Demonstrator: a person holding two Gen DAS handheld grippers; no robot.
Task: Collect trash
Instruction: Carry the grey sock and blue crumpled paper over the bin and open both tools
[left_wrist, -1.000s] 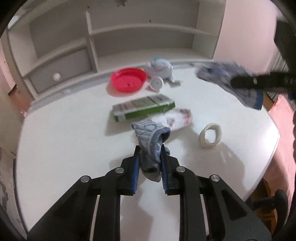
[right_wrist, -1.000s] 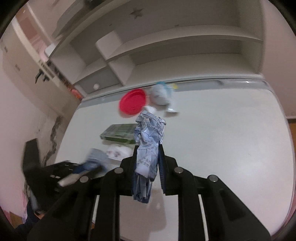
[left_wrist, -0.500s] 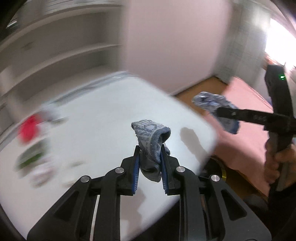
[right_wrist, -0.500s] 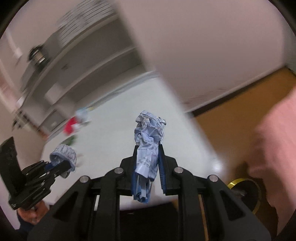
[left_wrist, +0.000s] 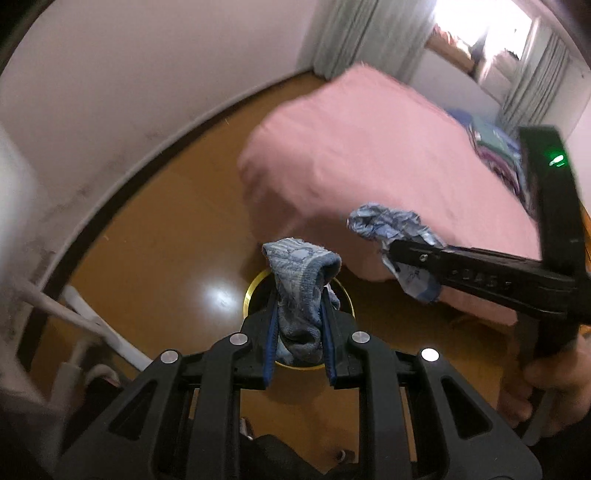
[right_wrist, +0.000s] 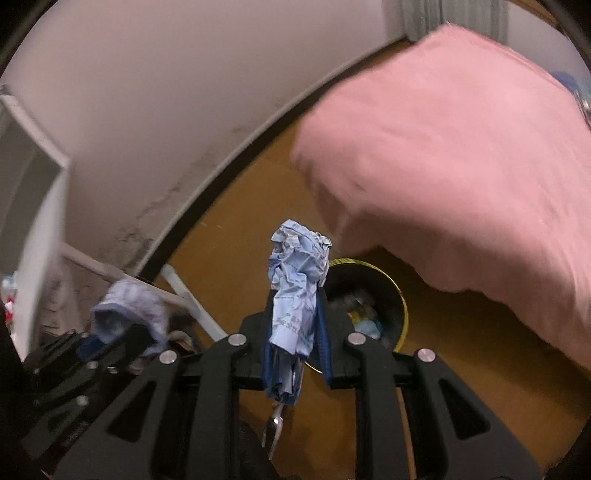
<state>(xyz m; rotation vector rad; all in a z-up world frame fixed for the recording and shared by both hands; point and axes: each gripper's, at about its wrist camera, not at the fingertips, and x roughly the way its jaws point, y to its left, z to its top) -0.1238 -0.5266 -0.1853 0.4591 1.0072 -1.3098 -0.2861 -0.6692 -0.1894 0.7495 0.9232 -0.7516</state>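
A: Start at the left gripper (left_wrist: 299, 314). What is it doing?

B: Its blue-padded fingers are pinched on a soft, blue-grey knitted cloth scrap (left_wrist: 301, 284), which bulges up between them at the centre of the left wrist view. Directly behind the scrap, low in the middle of the frame, shows the gold rim of the round, dark trash bin (left_wrist: 246, 295) on the glossy brown wooden floor (left_wrist: 166, 258).

A: And the right gripper (right_wrist: 295, 332)?

B: Clamped on a crumpled, pale blue printed paper wrapper (right_wrist: 299, 273), standing upright between the fingers at the centre of the right wrist view. The same bin's rim (right_wrist: 400, 302) sits just right of centre there, and litter already lies inside it.

A: So which step is this?

B: I judge it to be the carry to the bin, near its end: both pieces are held in the air, neither is dropped yet. The pink-covered bed (left_wrist: 388, 155) fills the upper right of both views, close by the bin.

A: What does the next move call for?

B: Bringing each gripper over the bin's mouth, then spreading the fingers so the piece falls inside. The left one looks nearly lined up; the right seems to need a shift toward the right of its frame. The light paper may cling to the pads or drift past the rim.
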